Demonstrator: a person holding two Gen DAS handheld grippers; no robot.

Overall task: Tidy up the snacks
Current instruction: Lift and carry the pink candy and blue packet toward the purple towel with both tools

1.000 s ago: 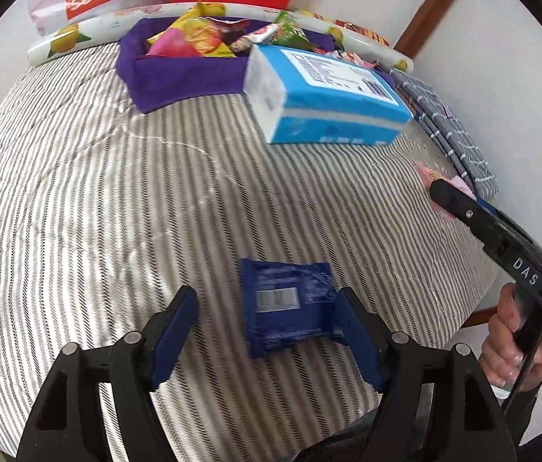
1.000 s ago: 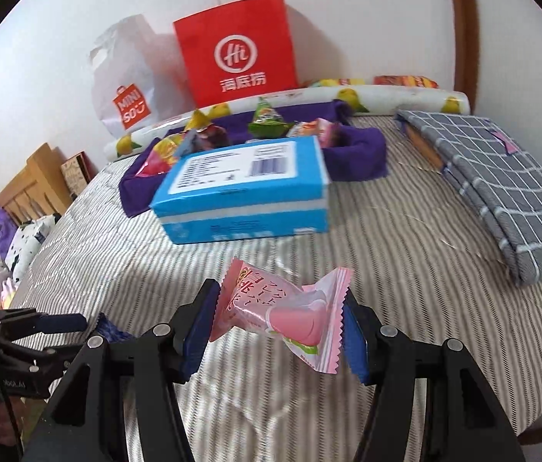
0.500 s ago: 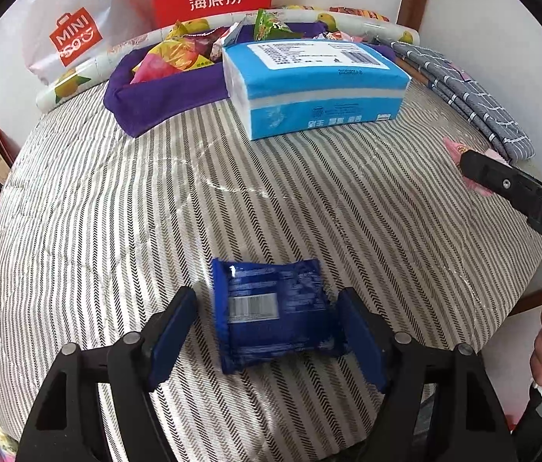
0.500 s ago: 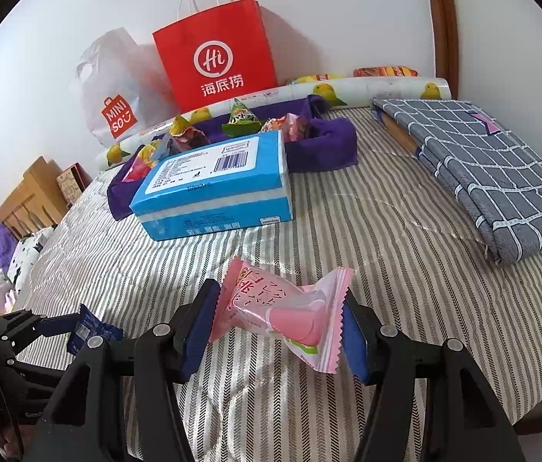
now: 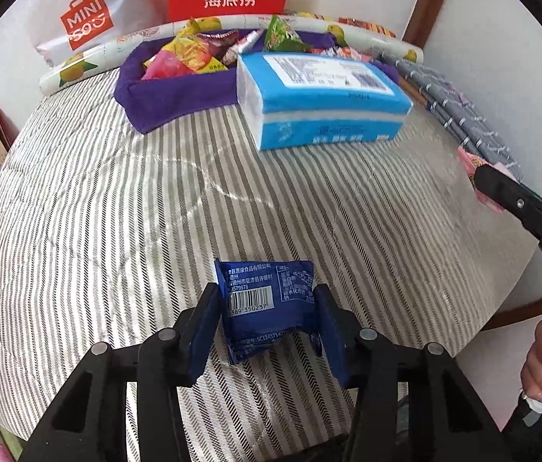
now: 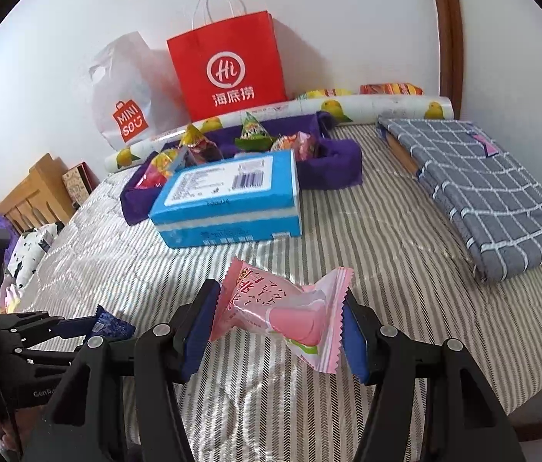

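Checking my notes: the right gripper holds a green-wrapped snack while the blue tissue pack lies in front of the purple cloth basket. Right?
One slip: the wrapped snack in the right gripper is pink, as the right wrist view shows. The blue tissue pack does lie before the purple cloth basket.

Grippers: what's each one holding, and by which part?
Right gripper clamps the pink snack by its two ends. Left gripper is closing on the blue packet's side edges.

Two tools (image 5: 267, 321), one blue snack packet (image 5: 265, 304), one pink snack packet (image 6: 282, 312), one tissue pack (image 5: 321, 96), two bags (image 6: 228, 65)
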